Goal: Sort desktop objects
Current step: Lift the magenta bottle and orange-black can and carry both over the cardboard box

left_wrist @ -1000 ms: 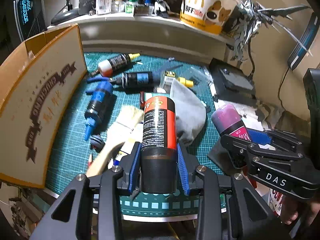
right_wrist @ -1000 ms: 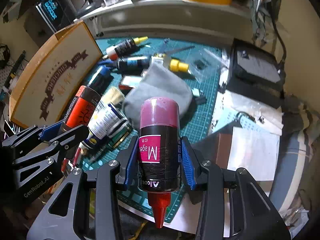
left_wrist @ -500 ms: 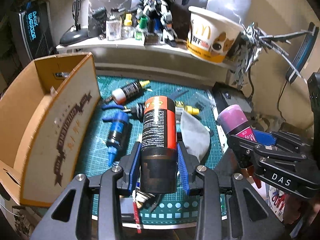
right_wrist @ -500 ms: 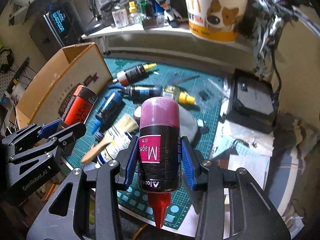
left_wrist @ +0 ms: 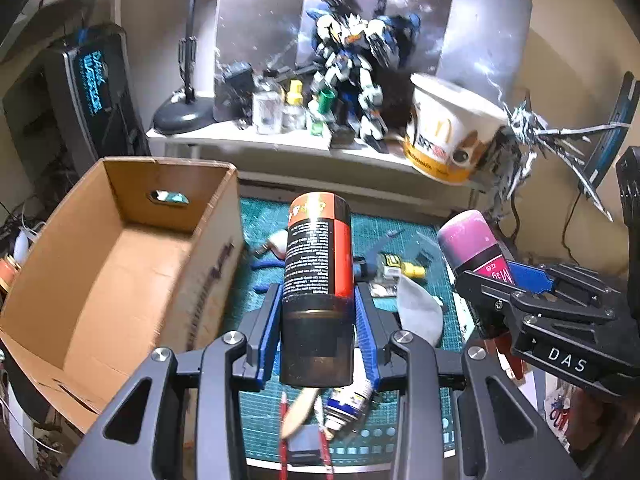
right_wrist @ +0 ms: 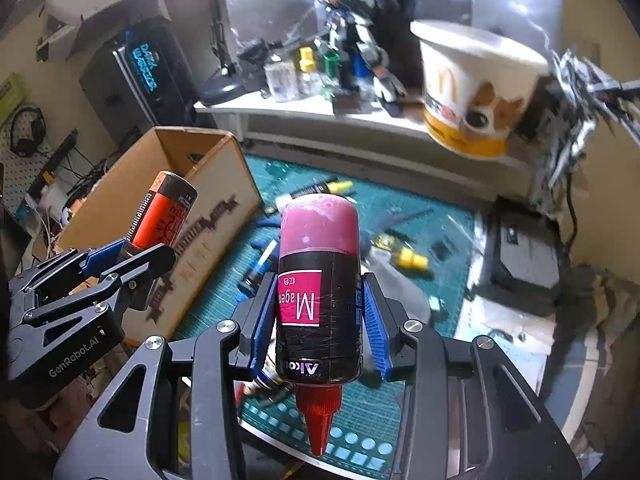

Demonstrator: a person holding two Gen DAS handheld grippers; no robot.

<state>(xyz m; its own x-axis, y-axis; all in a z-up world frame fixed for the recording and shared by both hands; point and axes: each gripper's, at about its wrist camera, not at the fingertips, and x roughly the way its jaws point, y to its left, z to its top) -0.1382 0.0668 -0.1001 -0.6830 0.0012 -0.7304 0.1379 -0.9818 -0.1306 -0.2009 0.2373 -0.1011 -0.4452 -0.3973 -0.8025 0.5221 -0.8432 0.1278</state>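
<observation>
my left claw [left_wrist: 316,316] is clamped on the red and black bottle [left_wrist: 318,264], blue pads pressed flat on both sides of its dark lower end, bottle pointing away from me. it's up off the desk, just to the right of the open cardboard box [left_wrist: 120,264], about level with the box's near wall. box sits at the left edge of the green cutting mat [left_wrist: 404,232] and from this side i can see bare cardboard inside, with a handle cutout in the far wall.

my right claw [right_wrist: 318,320] has the magenta bottle [right_wrist: 318,280] gripped the same way, red nozzle pointing back toward me, label upside down. it's also in the air over the mat. from the right wrist view the left claw [right_wrist: 132,256] with its red bottle [right_wrist: 164,212] shows up right in front of the box [right_wrist: 208,184].

still on the mat: a yellow-capped bottle [right_wrist: 400,254], a blue-capped one [right_wrist: 260,268] (blurry), another with a yellow tip [right_wrist: 320,190] further back, a grey cloth [left_wrist: 418,310], and a brush handle [left_wrist: 298,412] plus a blue-labelled bottle [left_wrist: 346,404] under my left claw. black case [right_wrist: 520,256] off the right side of the mat.

shelf behind has a mcdonald's paper bucket [left_wrist: 448,140], a robot model [left_wrist: 356,64] and some little jars [left_wrist: 280,108].
</observation>
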